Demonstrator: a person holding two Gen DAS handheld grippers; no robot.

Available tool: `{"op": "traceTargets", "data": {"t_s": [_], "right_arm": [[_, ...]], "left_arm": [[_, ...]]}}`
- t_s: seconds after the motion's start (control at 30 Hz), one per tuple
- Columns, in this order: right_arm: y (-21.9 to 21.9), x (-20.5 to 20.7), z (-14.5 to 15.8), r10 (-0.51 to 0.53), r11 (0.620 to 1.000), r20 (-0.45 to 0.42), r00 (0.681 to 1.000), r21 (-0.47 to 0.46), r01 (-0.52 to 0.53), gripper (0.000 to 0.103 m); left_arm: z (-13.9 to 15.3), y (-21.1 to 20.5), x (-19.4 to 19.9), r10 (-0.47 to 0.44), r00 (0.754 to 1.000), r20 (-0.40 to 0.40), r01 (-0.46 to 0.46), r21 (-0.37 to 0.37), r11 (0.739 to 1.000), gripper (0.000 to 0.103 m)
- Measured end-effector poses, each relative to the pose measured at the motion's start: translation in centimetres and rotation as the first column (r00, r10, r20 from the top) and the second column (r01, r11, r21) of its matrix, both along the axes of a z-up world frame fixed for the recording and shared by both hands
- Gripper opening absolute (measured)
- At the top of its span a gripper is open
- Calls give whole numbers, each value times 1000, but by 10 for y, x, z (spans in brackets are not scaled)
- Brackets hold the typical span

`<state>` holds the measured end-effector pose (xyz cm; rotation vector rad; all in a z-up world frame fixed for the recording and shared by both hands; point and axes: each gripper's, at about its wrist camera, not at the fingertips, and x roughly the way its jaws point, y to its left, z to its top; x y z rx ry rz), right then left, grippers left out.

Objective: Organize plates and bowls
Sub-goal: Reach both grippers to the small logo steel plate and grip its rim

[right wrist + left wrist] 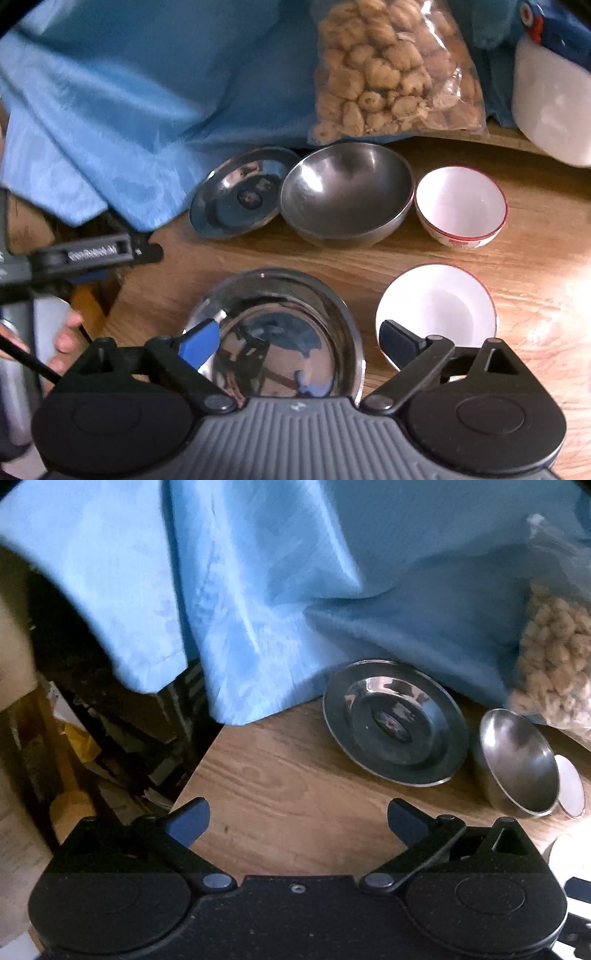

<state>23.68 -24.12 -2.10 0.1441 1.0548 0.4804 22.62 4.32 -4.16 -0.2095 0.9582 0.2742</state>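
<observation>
Two steel plates (236, 195) (277, 332), one steel bowl (347, 192), seemingly two white bowls (461, 203) (436, 302).

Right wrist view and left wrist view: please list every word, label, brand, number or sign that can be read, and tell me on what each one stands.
White label on the left gripper, seen in the right wrist view: blurred, perhaps "GenRobot.AI", not sure.
Red print on the outside of the white bowl with red rim: too small to read.
Small pale logo on the grey body of the right gripper: a sign, no letters.
Left wrist view: no text to read.
</observation>
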Motion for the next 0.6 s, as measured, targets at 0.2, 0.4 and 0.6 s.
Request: {"op": "traceTargets", "data": {"t_s": [0.2,0.4,0.6], "right_arm": [[9,22,19,11,998,22,1000,54,-13,96],[40,66,37,86,994,55,995,56,-90,96],[77,100,40,157,987,99,983,-4,-158,95]], "left_arm": [[-15,16,23,5,1000,-11,-6,-15,1000,102],[-27,27,31,-6,1000,-6,5,-56,998,102],[-27,28,33,-39,999,26,40,-33,999,102]]}}
